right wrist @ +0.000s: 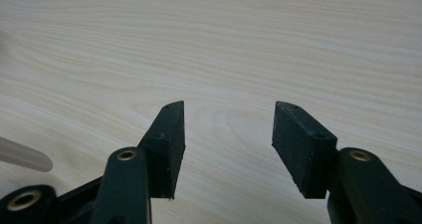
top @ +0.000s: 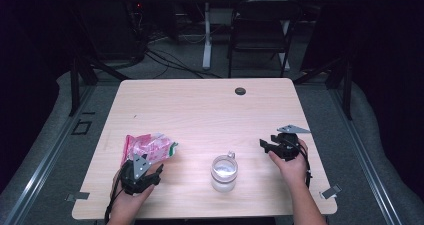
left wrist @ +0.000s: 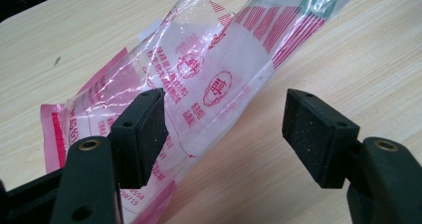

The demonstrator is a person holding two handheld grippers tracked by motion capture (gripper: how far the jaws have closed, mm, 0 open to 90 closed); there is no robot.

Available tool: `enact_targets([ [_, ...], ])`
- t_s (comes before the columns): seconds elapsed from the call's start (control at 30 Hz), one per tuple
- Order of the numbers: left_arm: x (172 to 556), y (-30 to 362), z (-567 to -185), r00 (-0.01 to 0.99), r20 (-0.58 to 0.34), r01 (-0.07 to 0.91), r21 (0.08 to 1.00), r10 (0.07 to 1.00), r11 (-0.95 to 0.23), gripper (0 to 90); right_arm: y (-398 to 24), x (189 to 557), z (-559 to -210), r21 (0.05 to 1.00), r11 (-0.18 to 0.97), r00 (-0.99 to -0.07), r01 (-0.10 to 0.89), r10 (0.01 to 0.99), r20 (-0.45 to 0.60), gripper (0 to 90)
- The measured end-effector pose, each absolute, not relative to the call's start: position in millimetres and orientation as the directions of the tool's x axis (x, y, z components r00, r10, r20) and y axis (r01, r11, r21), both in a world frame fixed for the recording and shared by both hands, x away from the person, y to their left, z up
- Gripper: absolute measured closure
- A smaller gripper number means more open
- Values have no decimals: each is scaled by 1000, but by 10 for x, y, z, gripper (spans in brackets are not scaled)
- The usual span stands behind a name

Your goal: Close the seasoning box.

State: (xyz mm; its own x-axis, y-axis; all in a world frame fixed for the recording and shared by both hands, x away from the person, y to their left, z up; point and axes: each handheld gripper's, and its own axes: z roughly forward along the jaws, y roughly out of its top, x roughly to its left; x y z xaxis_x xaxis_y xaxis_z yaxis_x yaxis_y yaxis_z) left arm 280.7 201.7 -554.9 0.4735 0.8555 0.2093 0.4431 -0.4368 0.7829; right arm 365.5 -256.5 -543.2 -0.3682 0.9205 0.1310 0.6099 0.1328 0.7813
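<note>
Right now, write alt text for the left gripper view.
A crinkled clear plastic bag printed in red and pink lies on a pale wooden table, slanting up to the right. The left claw stands open before it, one black pad overlapping the bag's lower end, the other over bare wood.

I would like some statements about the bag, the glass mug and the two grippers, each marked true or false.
1. The left gripper has its jaws open. True.
2. The plastic bag is pink and clear with red print. True.
3. The right gripper is shut on the glass mug. False: its jaws are open over bare table.
4. The mug stands inside the bag. False: it stands apart on the table, between the two grippers.
</note>
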Motion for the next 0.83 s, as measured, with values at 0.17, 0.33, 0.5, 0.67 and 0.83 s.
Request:
enact_targets([
  [0.17,2804,2005,-5548,479,210,441,782,853,-440,337,-2607,3685,-5497,769,104,-344,631,926,156,460],
  [0.33,2805,2000,-5551,481,214,439,780,850,-445,337,-2643,3697,-5530,764,64,-328,642,923,198,455],
  [0.5,2807,1980,-5562,487,220,437,777,845,-453,337,-2649,3707,-5545,760,65,-325,646,925,197,452],
  [0.67,2808,1970,-5566,489,222,437,775,843,-457,337,-2632,3706,-5547,760,73,-332,646,923,194,446],
  [0.83,2808,1973,-5563,489,222,435,776,843,-457,338,-2630,3705,-5547,760,72,-332,646,923,195,444],
])
